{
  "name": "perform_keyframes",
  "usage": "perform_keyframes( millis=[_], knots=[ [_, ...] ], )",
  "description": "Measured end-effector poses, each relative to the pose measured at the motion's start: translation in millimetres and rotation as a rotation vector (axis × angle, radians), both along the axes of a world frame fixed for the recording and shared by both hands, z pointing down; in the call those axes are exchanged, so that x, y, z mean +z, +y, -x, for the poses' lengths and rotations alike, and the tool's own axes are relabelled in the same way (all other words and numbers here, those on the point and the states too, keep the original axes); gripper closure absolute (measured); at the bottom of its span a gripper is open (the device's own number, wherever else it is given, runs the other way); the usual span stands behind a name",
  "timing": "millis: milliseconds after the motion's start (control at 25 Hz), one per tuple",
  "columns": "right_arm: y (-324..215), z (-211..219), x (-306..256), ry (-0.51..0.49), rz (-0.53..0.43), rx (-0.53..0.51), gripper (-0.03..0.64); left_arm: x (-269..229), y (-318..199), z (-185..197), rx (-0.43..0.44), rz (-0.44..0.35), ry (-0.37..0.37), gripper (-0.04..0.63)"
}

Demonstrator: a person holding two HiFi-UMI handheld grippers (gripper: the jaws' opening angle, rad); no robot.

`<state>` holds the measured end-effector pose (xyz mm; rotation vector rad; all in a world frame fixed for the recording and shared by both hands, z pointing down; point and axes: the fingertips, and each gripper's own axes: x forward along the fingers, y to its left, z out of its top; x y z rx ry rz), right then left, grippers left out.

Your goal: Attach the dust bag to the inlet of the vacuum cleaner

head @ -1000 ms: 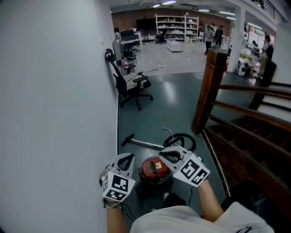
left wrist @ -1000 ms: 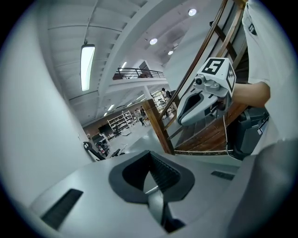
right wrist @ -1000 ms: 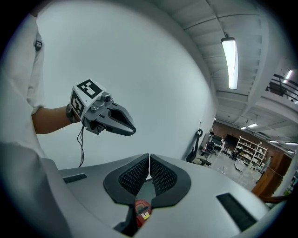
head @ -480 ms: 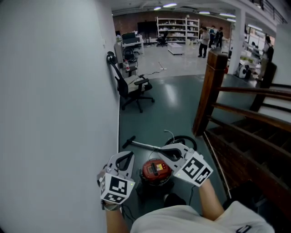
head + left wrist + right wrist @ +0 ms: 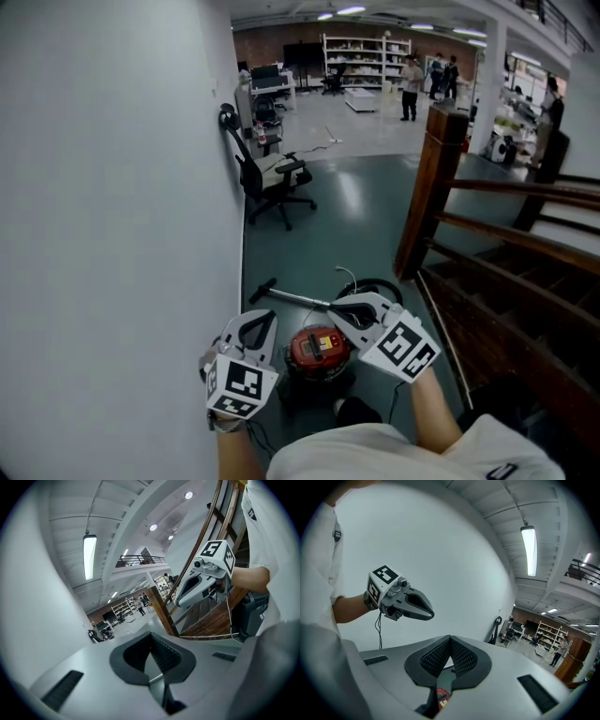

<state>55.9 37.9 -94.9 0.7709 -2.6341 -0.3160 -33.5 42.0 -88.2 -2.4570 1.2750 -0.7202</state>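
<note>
The red-topped vacuum cleaner (image 5: 317, 349) stands on the dark green floor just in front of the person's feet. Its black hose (image 5: 380, 285) coils behind it and its wand (image 5: 292, 298) lies to the left. My left gripper (image 5: 262, 320) hovers above the cleaner's left side, shut and empty. Above the right side my right gripper (image 5: 337, 311) is likewise shut on nothing. Each shows in the other's view: the right gripper (image 5: 181, 603), the left gripper (image 5: 427, 614). A sliver of the cleaner (image 5: 442, 697) shows below my right gripper's pads (image 5: 459, 657). No dust bag is in sight.
A plain white wall (image 5: 112, 187) runs close along the left. A wooden stair rail with its post (image 5: 433, 187) and steps (image 5: 506, 319) fill the right. A black office chair (image 5: 272, 183) stands by the wall farther off. People stand far back near shelves.
Both grippers have risen slightly above the cleaner and stay shut. The people at the back of the hall have walked to the left.
</note>
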Motion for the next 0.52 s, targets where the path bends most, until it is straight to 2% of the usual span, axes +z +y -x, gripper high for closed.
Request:
perform_keyframes(
  millis=[520],
  knots=[
    [-2.7,15.2,5.1,0.013,0.006,-0.011,0.589,6.6,-2.1,16.8,-0.022,0.019,0.001,0.594]
  ],
)
